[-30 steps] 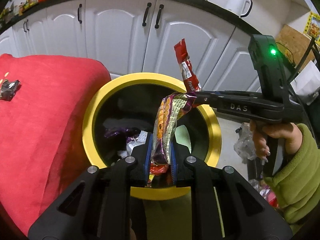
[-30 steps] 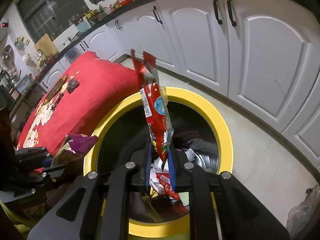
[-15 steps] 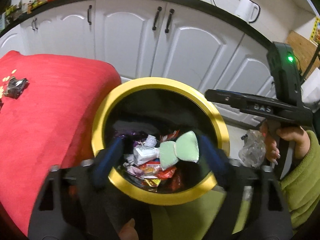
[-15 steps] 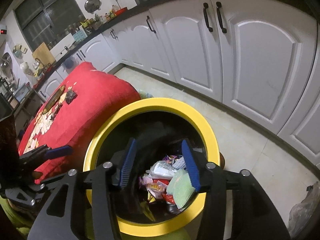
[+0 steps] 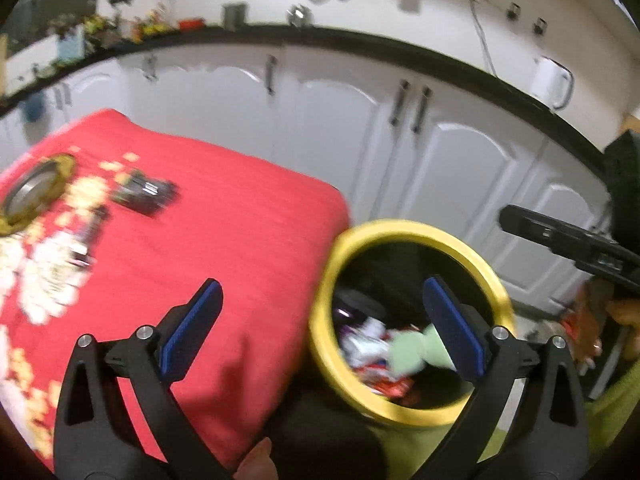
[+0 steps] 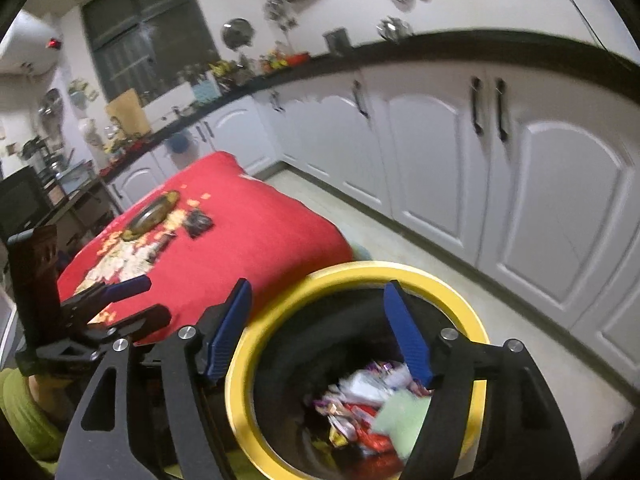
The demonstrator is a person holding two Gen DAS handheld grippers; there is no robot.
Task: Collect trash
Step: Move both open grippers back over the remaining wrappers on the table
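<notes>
A yellow-rimmed bin (image 5: 404, 226) (image 6: 400, 270) stands beside a red-clothed table (image 5: 208, 256) (image 6: 256, 236) and holds wrappers and a pale green piece (image 5: 408, 350) (image 6: 398, 412). My left gripper (image 5: 320, 292) (image 6: 146, 302) is over the table's corner and the bin's rim, its jaws opening wide with nothing between them. My right gripper (image 6: 318, 292) (image 5: 560, 236) hangs above the bin, its jaws also opening and empty. On the cloth lie a dark wrapper (image 5: 146, 196) (image 6: 199, 222) and scattered pale scraps (image 5: 52, 276) (image 6: 120, 264).
A gold-rimmed plate (image 5: 32, 192) (image 6: 154, 210) sits at the cloth's far end. White cabinets (image 5: 460, 168) (image 6: 560, 200) under a black counter run behind the bin, with a white kettle (image 5: 552, 84) on top. A hand in a green sleeve (image 6: 24, 404) holds the left gripper.
Both grippers let go of their wrappers, which dropped into the bin, and both opened. Both have lifted, and the left one has swung left over the red cloth.
</notes>
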